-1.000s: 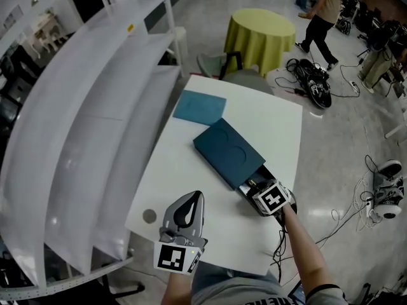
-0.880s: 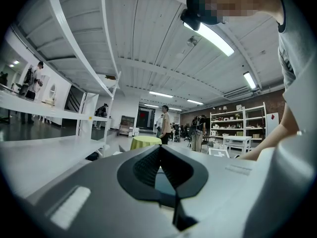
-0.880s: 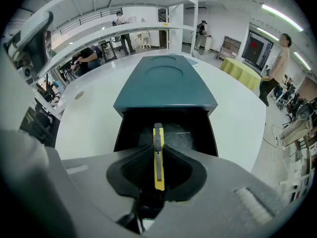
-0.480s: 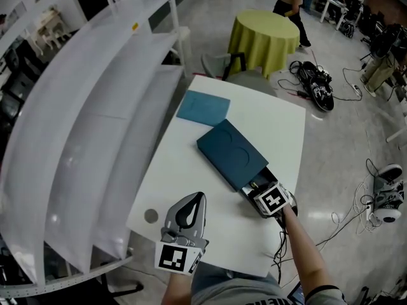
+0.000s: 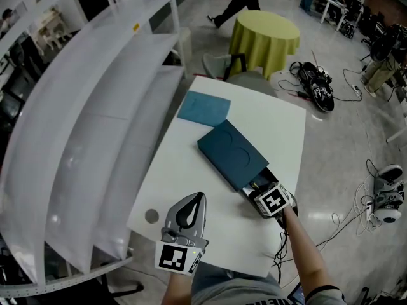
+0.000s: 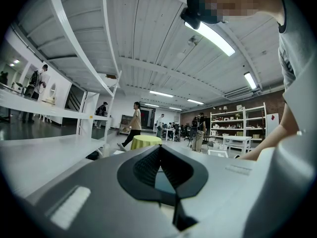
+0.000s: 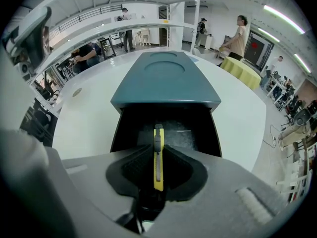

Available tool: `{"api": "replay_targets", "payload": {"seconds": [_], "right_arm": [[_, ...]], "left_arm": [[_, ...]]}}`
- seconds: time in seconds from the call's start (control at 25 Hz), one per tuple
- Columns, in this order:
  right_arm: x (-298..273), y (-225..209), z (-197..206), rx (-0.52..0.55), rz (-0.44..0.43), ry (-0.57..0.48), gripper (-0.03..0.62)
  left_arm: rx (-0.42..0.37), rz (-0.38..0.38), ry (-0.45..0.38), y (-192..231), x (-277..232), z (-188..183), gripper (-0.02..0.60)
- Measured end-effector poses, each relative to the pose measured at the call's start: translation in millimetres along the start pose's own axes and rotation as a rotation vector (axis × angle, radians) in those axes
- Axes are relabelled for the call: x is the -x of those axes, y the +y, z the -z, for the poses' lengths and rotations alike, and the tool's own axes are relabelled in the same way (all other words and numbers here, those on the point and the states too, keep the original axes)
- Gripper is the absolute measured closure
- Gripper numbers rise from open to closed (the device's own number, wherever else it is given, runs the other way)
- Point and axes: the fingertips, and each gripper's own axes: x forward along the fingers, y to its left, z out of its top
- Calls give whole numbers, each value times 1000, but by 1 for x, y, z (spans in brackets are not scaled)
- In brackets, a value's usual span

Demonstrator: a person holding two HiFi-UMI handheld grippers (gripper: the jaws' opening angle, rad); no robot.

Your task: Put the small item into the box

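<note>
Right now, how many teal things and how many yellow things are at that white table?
Teal: 2, the teal rectangular box and the flat teal sheet.
Yellow: 1, the slim yellow utility knife in the right gripper.
Total: 3.

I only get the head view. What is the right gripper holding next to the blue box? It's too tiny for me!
Observer: The right gripper is shut on a thin yellow item, held lengthwise between its jaws.
Operator: Is it in the box yet?
Observer: Not fully. The box is open and dark at its near end, and the item's tip points into that end.
Operator: Is the other gripper holding something too?
Observer: No. In the left gripper view, the left gripper has its jaws meeting at the tips with nothing between them.
</note>
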Motion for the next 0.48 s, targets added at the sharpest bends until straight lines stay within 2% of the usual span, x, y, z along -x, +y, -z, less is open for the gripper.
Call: {"api": "replay_targets", "payload": {"seconds": [0.16, 0.32, 0.44, 0.48], "right_arm": [[7, 1, -3, -21, -11, -35, 503], [20, 0, -10, -43, -12, -121, 506], [37, 0, -15, -75, -10, -214, 592], [44, 2, -17, -74, -13, -247, 592]], "left_arm": [[-3, 7, 0, -4, 0, -2, 569], [-8, 19, -3, -10, -2, -3, 569], [-17, 32, -5, -16, -4, -5, 569], [-20, 36, -5, -19, -4, -6, 569]]}}
